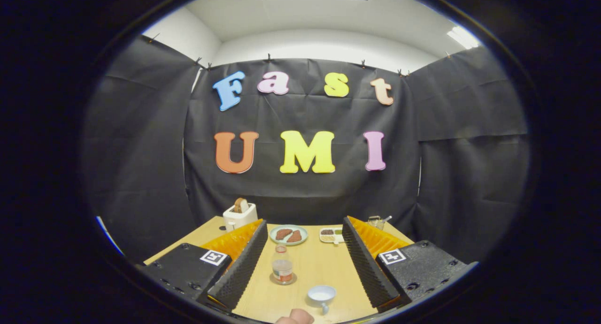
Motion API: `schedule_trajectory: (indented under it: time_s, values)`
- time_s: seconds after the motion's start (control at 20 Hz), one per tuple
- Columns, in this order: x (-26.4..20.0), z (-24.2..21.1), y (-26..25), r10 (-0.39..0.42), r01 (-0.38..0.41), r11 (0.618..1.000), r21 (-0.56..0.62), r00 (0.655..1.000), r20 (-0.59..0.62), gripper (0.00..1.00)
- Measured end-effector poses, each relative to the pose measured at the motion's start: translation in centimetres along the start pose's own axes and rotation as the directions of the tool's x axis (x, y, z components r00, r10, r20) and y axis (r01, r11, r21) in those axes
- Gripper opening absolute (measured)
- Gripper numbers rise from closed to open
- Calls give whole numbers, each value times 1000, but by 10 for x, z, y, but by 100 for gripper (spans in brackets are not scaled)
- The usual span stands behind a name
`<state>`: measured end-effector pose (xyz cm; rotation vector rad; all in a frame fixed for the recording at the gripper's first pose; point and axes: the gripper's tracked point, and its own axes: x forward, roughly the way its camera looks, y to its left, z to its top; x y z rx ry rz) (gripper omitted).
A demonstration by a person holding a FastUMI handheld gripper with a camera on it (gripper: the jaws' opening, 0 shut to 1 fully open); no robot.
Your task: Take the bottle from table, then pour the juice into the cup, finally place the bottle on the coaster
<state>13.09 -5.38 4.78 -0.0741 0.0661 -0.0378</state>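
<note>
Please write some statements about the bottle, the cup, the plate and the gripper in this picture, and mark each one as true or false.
1. The gripper is shut on the bottle. False: its fingers are spread wide, and the bottle stands free between them.
2. The bottle stands upright on a coaster. True.
3. The cup lies beyond the plate. False: the cup is nearest, and the plate is beyond the bottle.
4. A toaster stands at the far end of the table. True.
</note>
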Motion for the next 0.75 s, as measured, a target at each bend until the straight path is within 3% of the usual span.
schedule_trajectory:
  time_s: [0.75]
  values:
    - [-54, 16, 10, -12, 12, 1000, -7, 1000, 27, 100]
